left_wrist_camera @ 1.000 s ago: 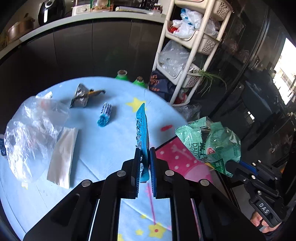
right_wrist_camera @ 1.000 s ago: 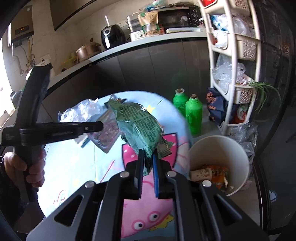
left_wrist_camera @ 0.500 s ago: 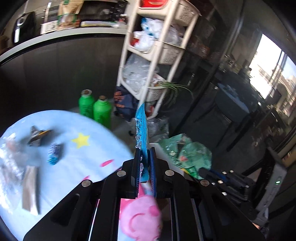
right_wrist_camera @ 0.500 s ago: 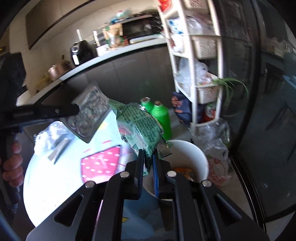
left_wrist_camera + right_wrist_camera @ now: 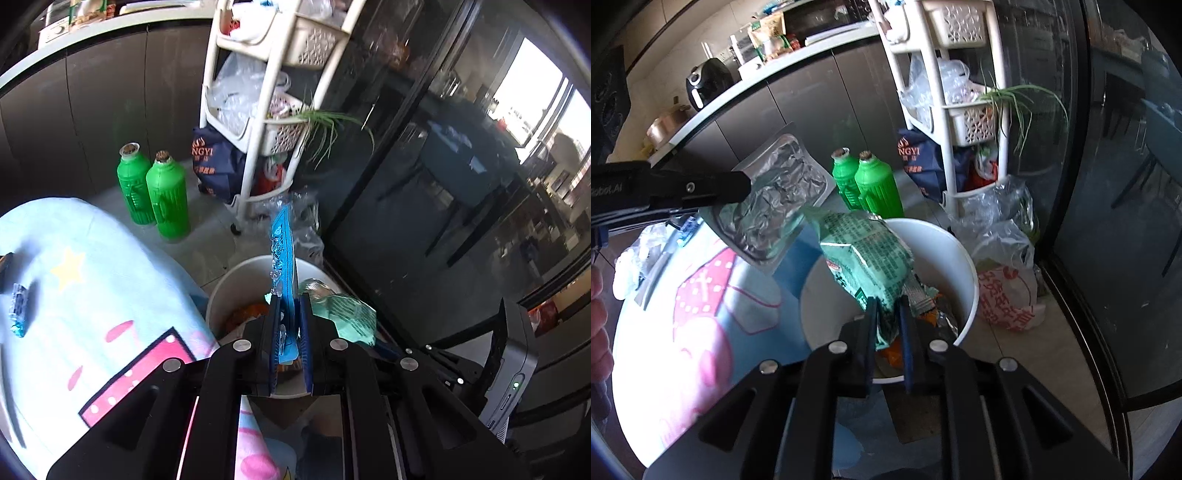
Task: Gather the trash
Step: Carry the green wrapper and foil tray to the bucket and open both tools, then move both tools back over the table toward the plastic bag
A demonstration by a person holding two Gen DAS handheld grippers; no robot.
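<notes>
Two grippers hover over a white bin (image 5: pixel 964 258): left gripper (image 5: pixel 290 332) clamps a blue wrapper (image 5: pixel 282 258); right gripper (image 5: pixel 888 325), jaws opening, holds a green bag (image 5: pixel 866 251).

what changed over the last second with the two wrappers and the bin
Both tools swung off the blue tablecloth to the white round bin. The left tool keeps its blue foil wrapper; the right tool is opening around the green snack bag. Nothing has dropped.
</notes>
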